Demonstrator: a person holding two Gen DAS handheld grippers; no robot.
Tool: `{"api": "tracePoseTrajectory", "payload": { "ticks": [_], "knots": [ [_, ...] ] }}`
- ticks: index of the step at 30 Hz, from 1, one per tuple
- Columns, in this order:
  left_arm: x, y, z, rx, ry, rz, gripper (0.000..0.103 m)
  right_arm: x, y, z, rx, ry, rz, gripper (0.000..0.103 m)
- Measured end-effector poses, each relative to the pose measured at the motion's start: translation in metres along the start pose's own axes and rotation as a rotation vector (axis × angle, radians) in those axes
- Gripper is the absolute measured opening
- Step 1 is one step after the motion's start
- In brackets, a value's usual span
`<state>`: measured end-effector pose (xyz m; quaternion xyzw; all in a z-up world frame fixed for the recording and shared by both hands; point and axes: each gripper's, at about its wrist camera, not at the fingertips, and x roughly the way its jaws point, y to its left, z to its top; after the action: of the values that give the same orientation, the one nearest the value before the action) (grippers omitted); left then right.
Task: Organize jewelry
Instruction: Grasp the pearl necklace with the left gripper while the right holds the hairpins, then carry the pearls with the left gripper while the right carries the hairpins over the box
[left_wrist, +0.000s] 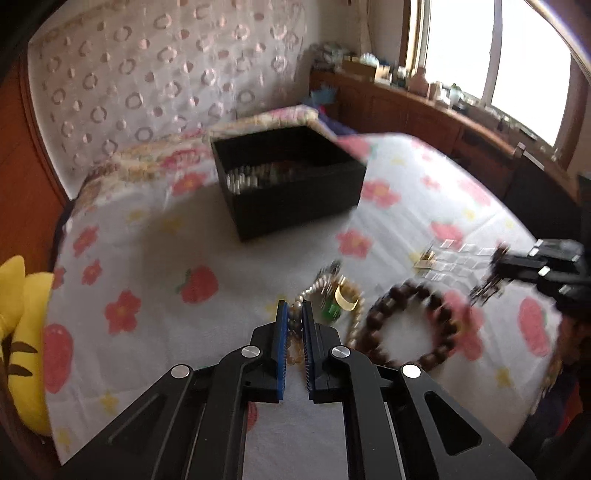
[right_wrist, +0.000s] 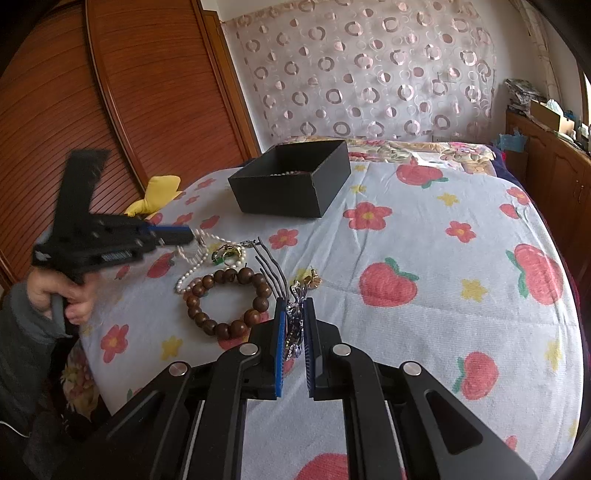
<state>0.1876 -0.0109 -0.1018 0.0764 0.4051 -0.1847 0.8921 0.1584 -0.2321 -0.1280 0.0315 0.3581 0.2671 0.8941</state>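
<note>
My left gripper (left_wrist: 294, 305) is shut on a pearl necklace (left_wrist: 295, 325), whose strand trails over the flowered bedsheet (left_wrist: 147, 229). In the right wrist view the left gripper (right_wrist: 189, 235) holds the necklace (right_wrist: 192, 260) just above the bed. My right gripper (right_wrist: 295, 303) is shut on a sparkly hair comb (right_wrist: 294, 325) with black tines (right_wrist: 269, 266). A brown bead bracelet (right_wrist: 225, 302), a green ring (right_wrist: 226, 254) and a gold earring (right_wrist: 312, 279) lie between them. An open black box (right_wrist: 291, 181) stands further back, pearls showing inside.
A gold bangle (left_wrist: 347, 300) and small clear boxes (left_wrist: 456, 258) lie by the bracelet (left_wrist: 406, 326). A yellow plush toy (left_wrist: 22, 332) sits at the bed's left edge. A wooden cabinet (left_wrist: 424, 110) runs under the window, and a person's hand (right_wrist: 70, 295) grips the left handle.
</note>
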Motion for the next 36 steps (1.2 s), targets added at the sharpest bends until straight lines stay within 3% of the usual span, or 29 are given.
{"api": "tracePoseTrajectory", "payload": {
  "ticks": [7,13,22,36],
  "knots": [
    [-0.033,-0.014,0.025,0.037,-0.061,-0.002,0.007,0.003,0.004,-0.001,-0.007,-0.005,0.006,0.010],
    [-0.036,-0.014,0.027,0.036,-0.068,-0.005,0.007,0.002,0.003,0.001,-0.009,-0.007,0.011,0.011],
    [-0.067,-0.013,0.039,0.030,-0.155,-0.019,0.007,-0.002,0.006,0.004,-0.016,-0.020,0.018,0.010],
    [-0.112,-0.012,0.110,0.045,-0.315,0.015,0.007,-0.018,0.021,0.070,-0.103,-0.112,0.005,0.010]
  ]
}}
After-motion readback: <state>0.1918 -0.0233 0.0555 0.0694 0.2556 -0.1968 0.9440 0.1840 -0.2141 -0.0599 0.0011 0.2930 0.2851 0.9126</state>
